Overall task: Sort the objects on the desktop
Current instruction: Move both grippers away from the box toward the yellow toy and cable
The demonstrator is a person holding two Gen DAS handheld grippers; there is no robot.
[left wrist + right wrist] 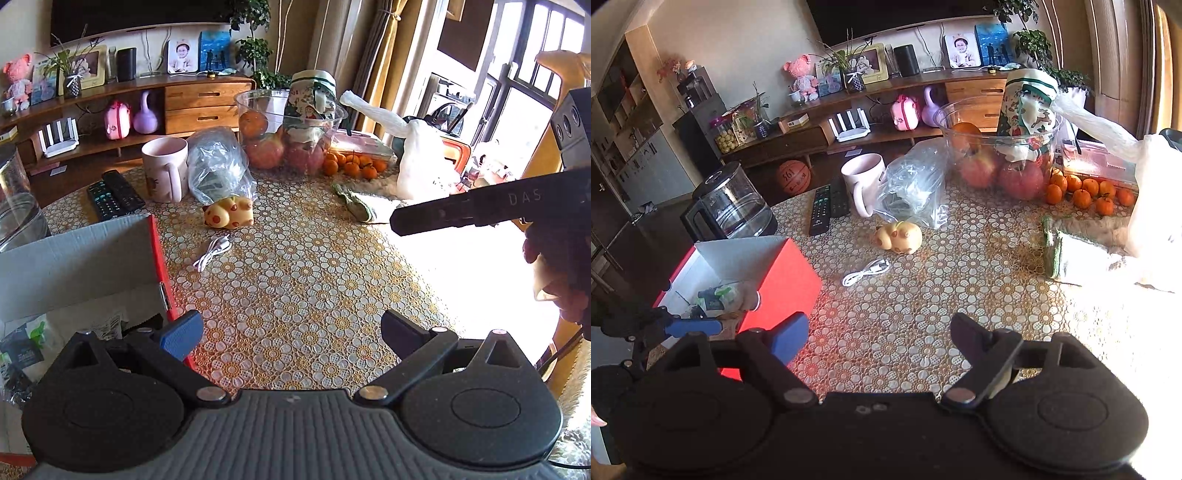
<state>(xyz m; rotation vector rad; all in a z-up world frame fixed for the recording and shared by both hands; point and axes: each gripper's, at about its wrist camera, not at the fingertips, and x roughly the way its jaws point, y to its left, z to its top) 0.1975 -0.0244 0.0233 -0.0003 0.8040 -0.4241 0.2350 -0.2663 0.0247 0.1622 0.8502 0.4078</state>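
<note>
Sunlight is washing out the right part of the counter (295, 280), hiding whatever is lying there. The red box (783, 280) is being cut off by the left tool (291, 334) in its own view, and its contents are hard to make out. Both tools are standing wide apart, holding and touching nothing; the right tool (879, 341) is hovering over bare counter. The yellow toy (899, 236) and white cable (864, 273) are lying near the box.
</note>
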